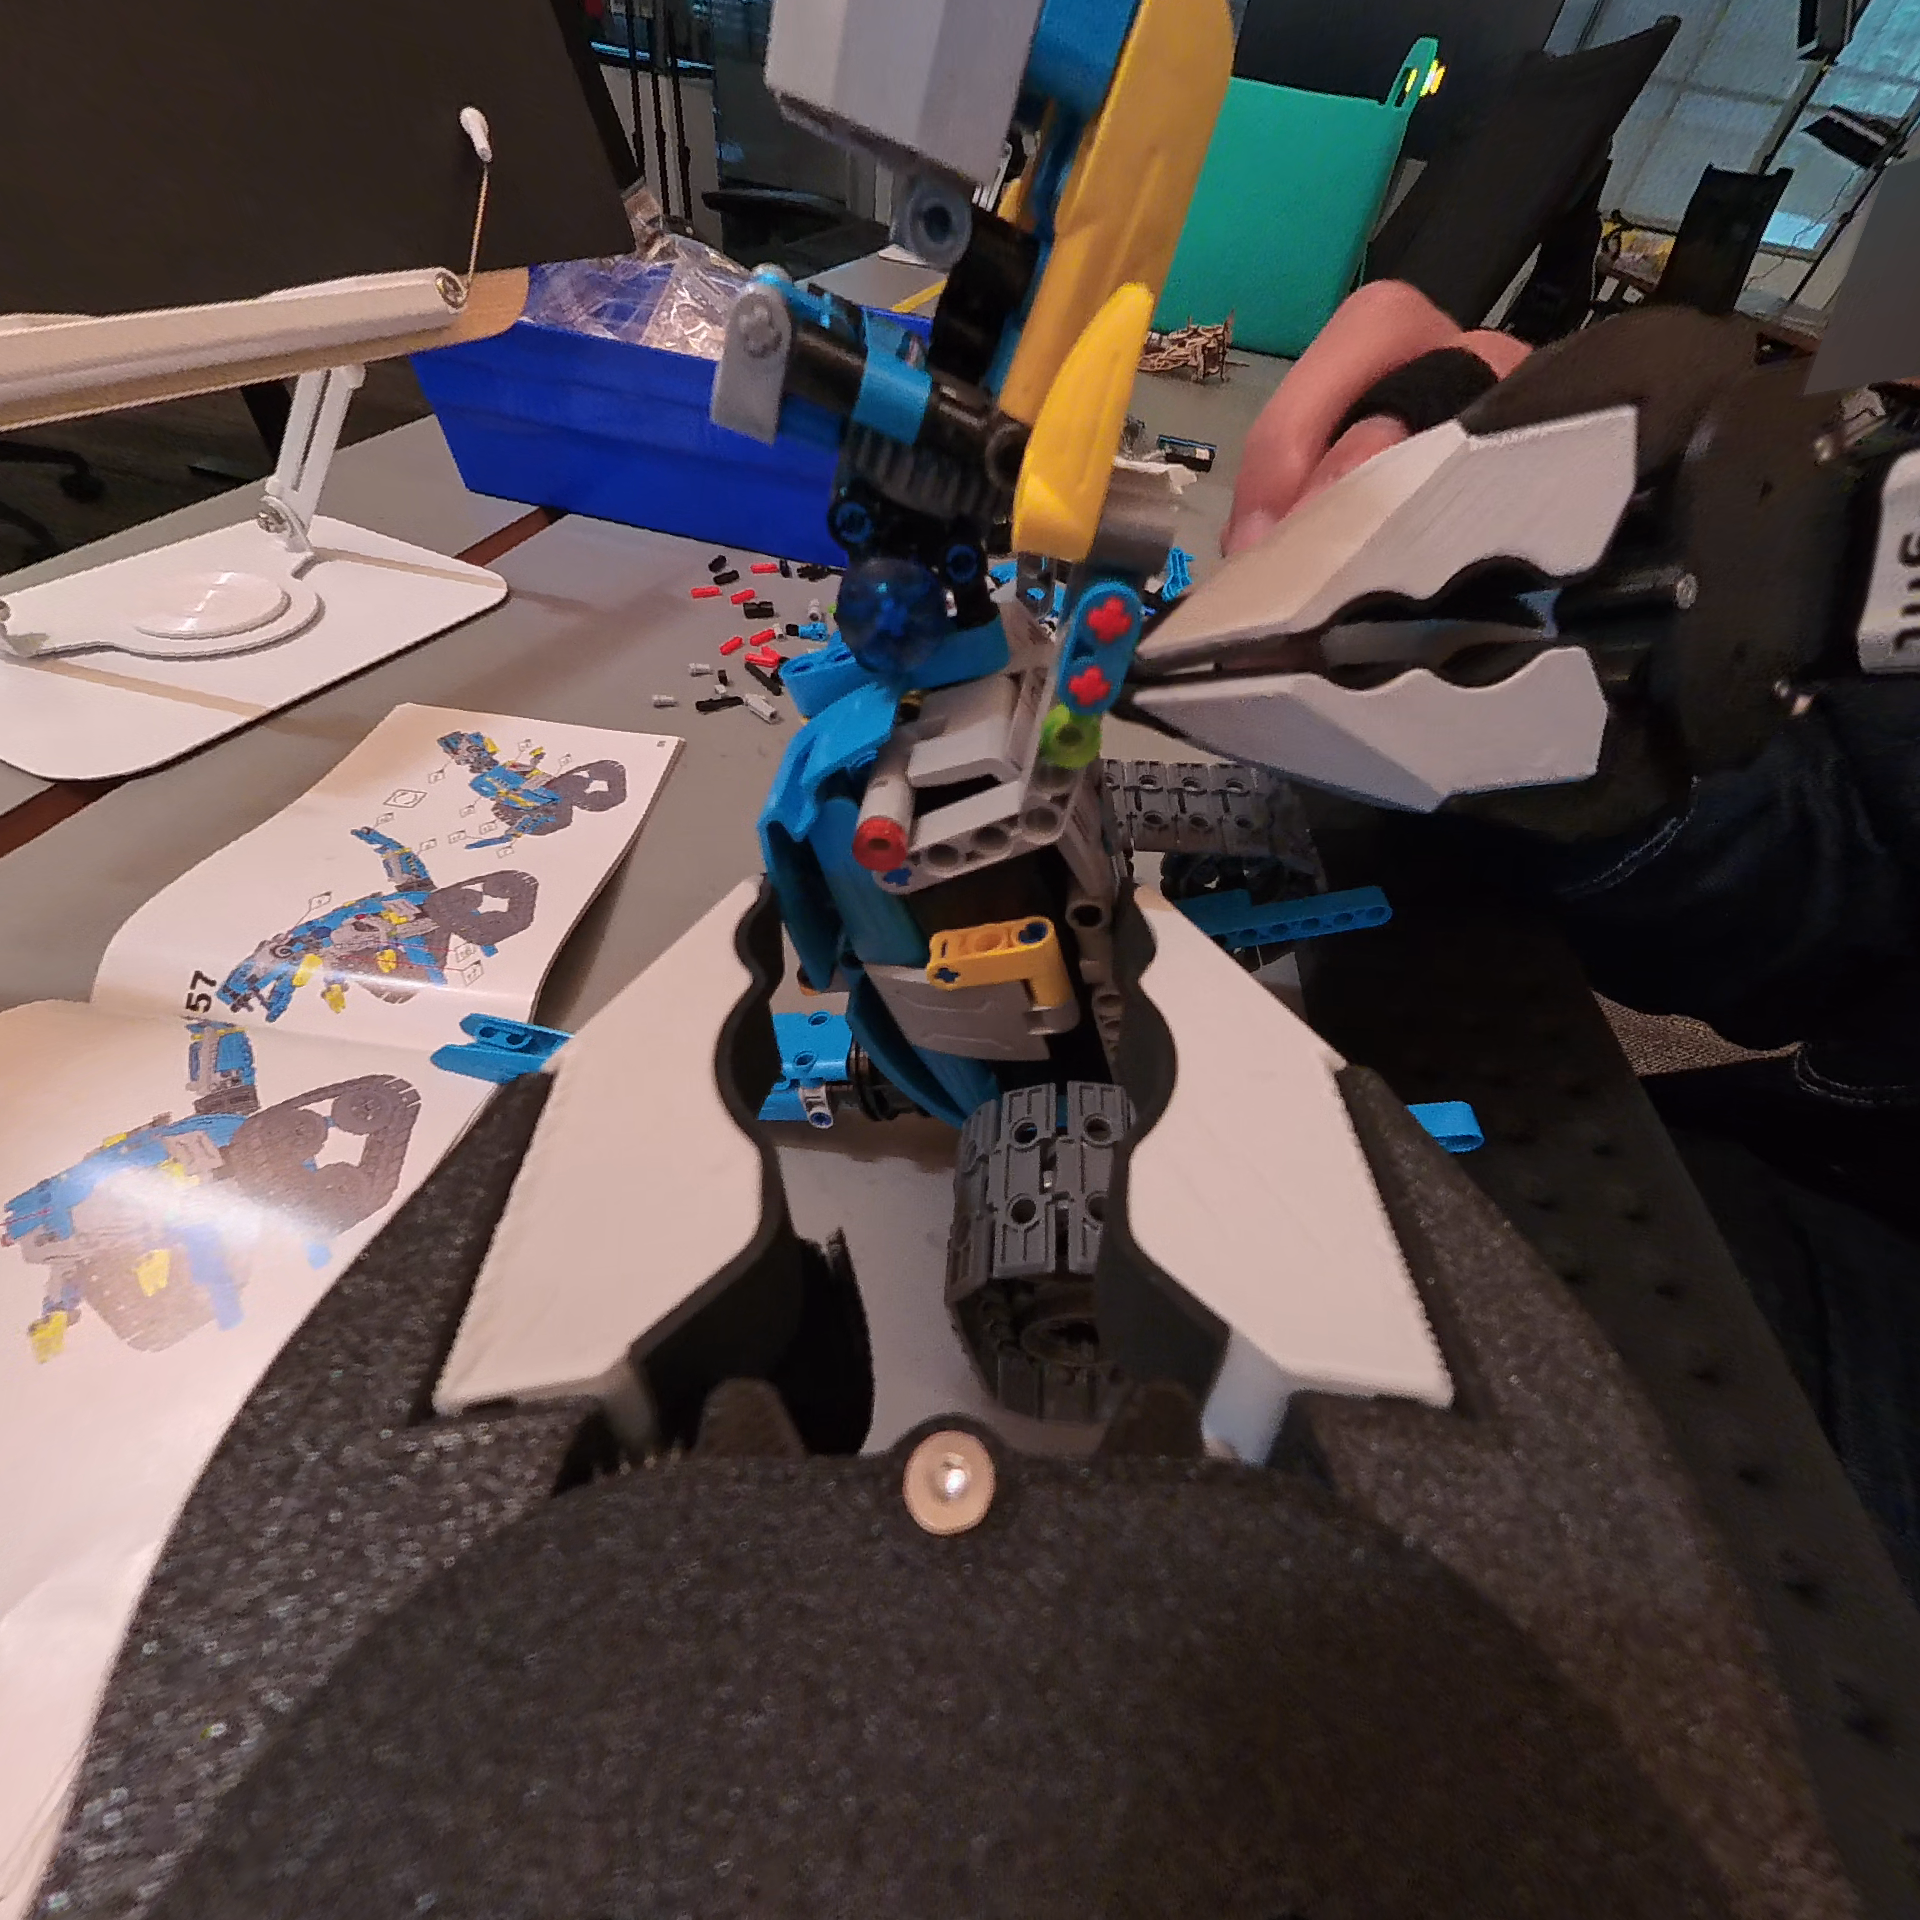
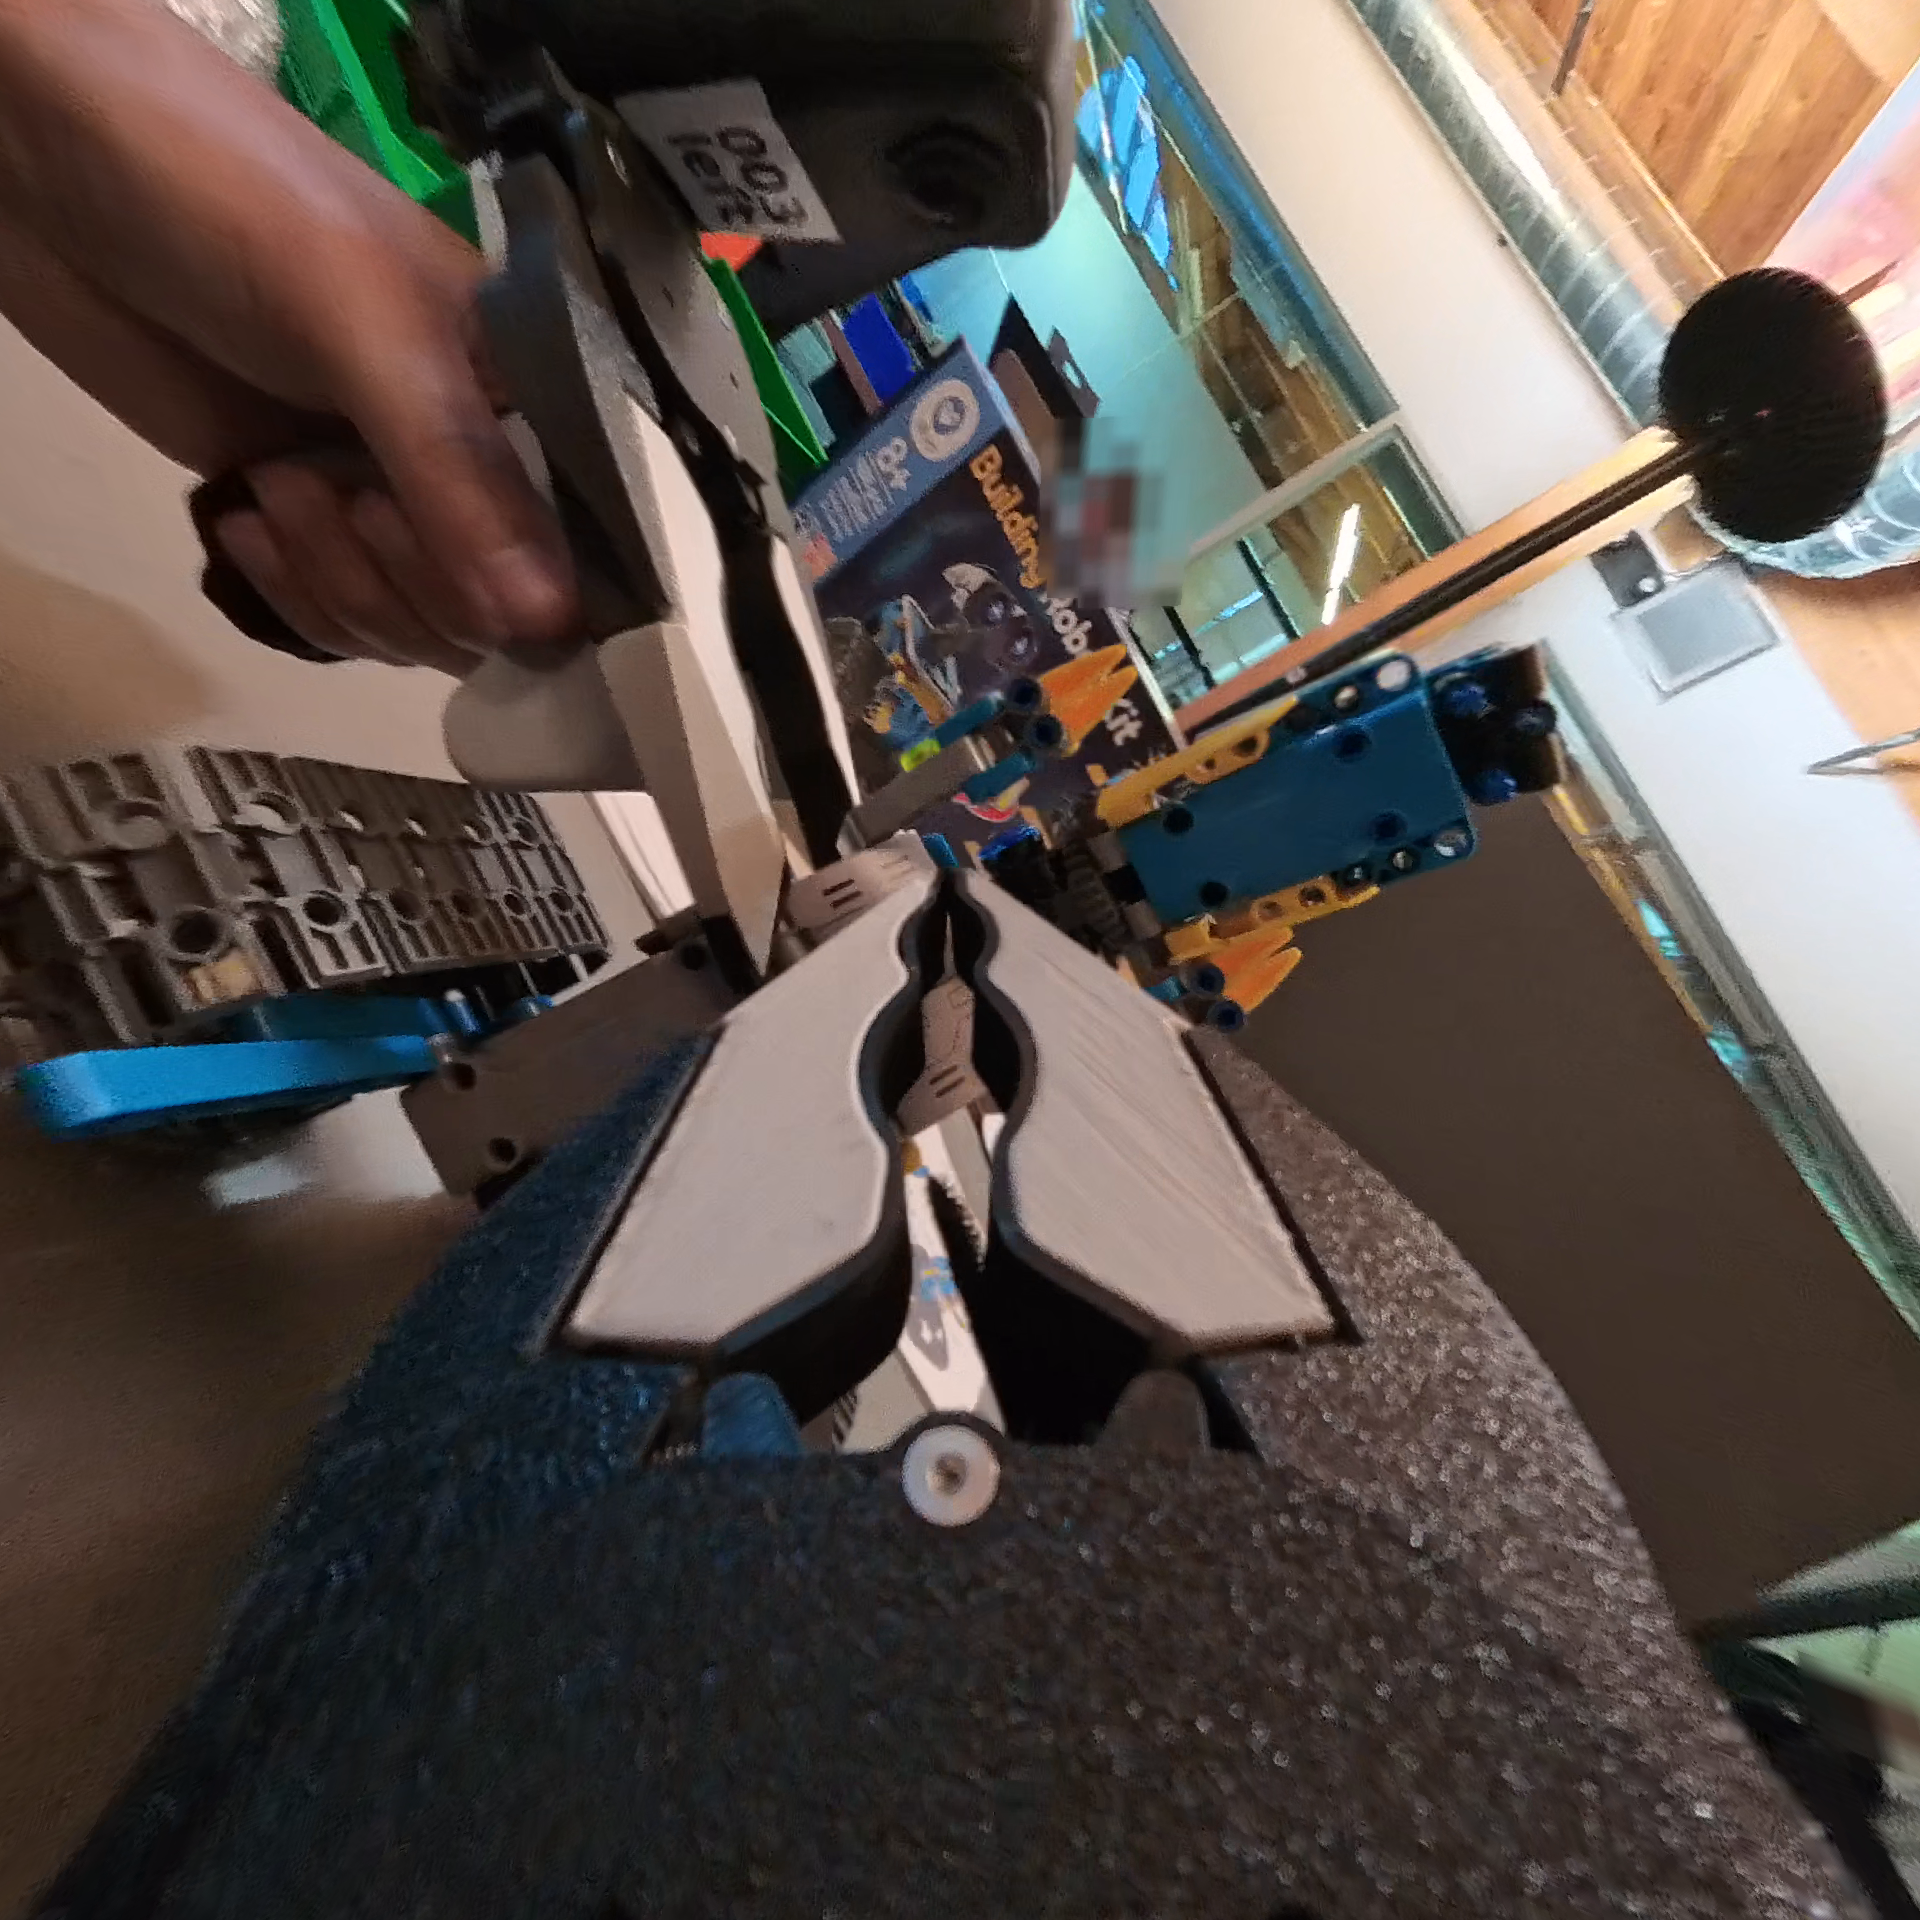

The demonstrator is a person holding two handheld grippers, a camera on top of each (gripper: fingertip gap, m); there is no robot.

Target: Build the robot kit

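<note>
A blue, grey and yellow brick-built tracked model [image 1: 966, 790] stands tilted upright on the grey table [image 1: 623, 644]. My left gripper [image 1: 951, 914] is closed around its lower body: one pad lies against the blue side panel, the other against the grey beam side. A grey track [image 1: 1039, 1195] of the model sits between my fingers. My right gripper [image 1: 1138, 681] comes in from the right with its jaws together, tips at a short blue beam with red pins [image 1: 1099, 655]. In the right wrist view the right gripper [image 2: 948, 899] is shut, tips against the model [image 2: 1299, 810]. The left gripper's finger [image 2: 717, 748] shows beside it.
An open instruction booklet [image 1: 343, 935] lies at the left. A blue bin [image 1: 623, 416] with clear bags and a white stand base [image 1: 208, 623] sit behind. Small red, black and grey pins [image 1: 748, 644] and loose blue beams [image 1: 499, 1039] lie on the table. A kit box [image 2: 935, 540] stands behind. Spacing between my two grippers at the tips: around 5 cm.
</note>
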